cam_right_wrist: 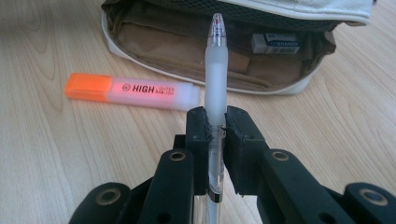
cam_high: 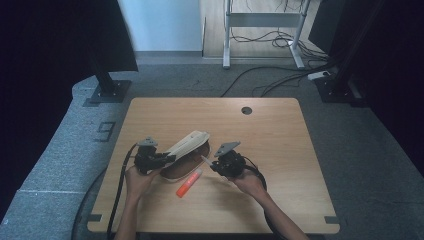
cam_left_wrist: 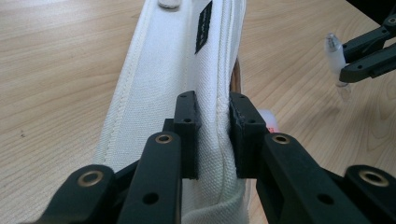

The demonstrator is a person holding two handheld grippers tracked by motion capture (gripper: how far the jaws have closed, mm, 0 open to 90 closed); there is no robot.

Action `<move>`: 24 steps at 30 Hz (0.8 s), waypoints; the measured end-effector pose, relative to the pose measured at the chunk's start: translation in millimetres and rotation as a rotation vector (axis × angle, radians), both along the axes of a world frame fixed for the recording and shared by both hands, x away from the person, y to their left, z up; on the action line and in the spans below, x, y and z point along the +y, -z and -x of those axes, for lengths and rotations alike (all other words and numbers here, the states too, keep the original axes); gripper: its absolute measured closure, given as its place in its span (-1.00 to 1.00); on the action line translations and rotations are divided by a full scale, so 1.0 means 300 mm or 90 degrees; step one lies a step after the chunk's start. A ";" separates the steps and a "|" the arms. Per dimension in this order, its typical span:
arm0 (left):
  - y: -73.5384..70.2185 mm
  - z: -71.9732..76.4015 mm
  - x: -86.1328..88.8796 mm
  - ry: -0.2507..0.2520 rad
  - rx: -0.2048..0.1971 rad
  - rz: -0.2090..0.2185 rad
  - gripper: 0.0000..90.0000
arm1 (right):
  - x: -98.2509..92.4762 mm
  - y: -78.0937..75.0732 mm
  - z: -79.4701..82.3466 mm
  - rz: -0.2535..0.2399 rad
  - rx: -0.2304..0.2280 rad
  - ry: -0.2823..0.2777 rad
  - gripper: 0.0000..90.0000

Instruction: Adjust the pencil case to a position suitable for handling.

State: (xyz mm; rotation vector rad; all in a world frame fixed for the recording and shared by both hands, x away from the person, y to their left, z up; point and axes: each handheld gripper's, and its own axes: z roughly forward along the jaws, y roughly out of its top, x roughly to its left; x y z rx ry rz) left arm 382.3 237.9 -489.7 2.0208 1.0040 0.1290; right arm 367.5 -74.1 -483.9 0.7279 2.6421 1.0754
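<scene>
Cream canvas pencil case (cam_high: 187,147) held open, frosted translucent pen (cam_right_wrist: 215,79) just outside it.

Left gripper (cam_left_wrist: 212,135) pinches the case's flap; right gripper (cam_right_wrist: 215,149) clamps the pen, lower barrel hidden. An orange highlighter (cam_right_wrist: 130,92) lies before the case.

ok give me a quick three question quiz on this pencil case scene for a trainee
1. True or false: the left gripper is shut on the case flap.
2. What does the right gripper hold? A) eraser B) pen C) highlighter
3. Where does the highlighter lie?

Key:
1. True.
2. B, the pen.
3. On the table, just in front of the open case, outside it.
</scene>
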 end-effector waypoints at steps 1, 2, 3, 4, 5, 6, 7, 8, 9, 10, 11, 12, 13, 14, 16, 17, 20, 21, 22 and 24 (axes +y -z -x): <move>0.000 0.000 0.000 0.000 0.000 0.000 0.68 | 0.006 -0.001 -0.005 0.001 0.001 -0.002 0.74; 0.000 0.000 0.000 0.000 -0.001 0.000 0.68 | 0.012 -0.002 -0.010 0.002 0.004 -0.003 0.74; 0.000 0.000 0.000 0.000 -0.001 0.000 0.68 | 0.017 -0.002 -0.016 0.002 0.003 -0.005 0.74; -0.001 0.000 0.001 -0.001 -0.001 0.001 0.68 | 0.017 -0.002 -0.016 0.002 0.003 -0.005 0.74; -0.001 0.000 0.001 -0.002 -0.001 0.002 0.68 | 0.023 -0.003 -0.020 0.003 0.007 -0.004 0.74; -0.002 0.001 0.002 -0.004 -0.003 0.004 0.68 | 0.034 -0.002 -0.030 0.005 0.007 -0.007 0.74; -0.002 0.000 0.002 -0.005 -0.003 0.005 0.68 | 0.040 -0.002 -0.034 0.006 0.009 -0.009 0.74; -0.003 0.001 0.002 -0.006 -0.004 0.006 0.68 | 0.046 -0.002 -0.039 0.007 0.011 -0.012 0.74; -0.003 0.001 0.002 -0.006 -0.004 0.006 0.68 | 0.046 -0.002 -0.039 0.007 0.011 -0.012 0.74; -0.004 0.001 0.002 -0.008 -0.006 0.007 0.68 | 0.059 0.000 -0.046 0.009 0.015 -0.015 0.74; -0.004 0.001 0.002 -0.008 -0.006 0.007 0.69 | 0.059 0.000 -0.046 0.009 0.015 -0.015 0.74; -0.005 0.001 0.003 -0.010 -0.007 0.008 0.69 | 0.072 0.002 -0.053 0.011 0.017 -0.018 0.74; -0.006 0.001 0.003 -0.010 -0.007 0.008 0.69 | 0.078 0.004 -0.057 0.010 0.017 -0.019 0.74; -0.006 0.001 0.004 -0.011 -0.008 0.009 0.69 | 0.084 0.004 -0.061 0.009 0.022 -0.019 0.74; -0.007 0.001 0.005 -0.012 -0.008 0.011 0.69 | 0.096 0.006 -0.069 0.010 0.025 -0.021 0.74; -0.007 0.001 0.005 -0.012 -0.008 0.011 0.69 | 0.096 0.006 -0.069 0.010 0.025 -0.021 0.74; -0.008 0.001 0.007 -0.015 -0.010 0.016 0.69 | 0.115 0.010 -0.083 0.012 0.033 -0.024 0.74; -0.008 0.001 0.007 -0.015 -0.010 0.016 0.69 | 0.115 0.010 -0.083 0.012 0.033 -0.024 0.74; -0.008 0.001 0.007 -0.015 -0.010 0.017 0.69 | 0.126 0.014 -0.093 0.013 0.037 -0.027 0.74; -0.009 0.001 0.008 -0.015 -0.010 0.017 0.69 | 0.131 0.016 -0.096 0.014 0.040 -0.026 0.74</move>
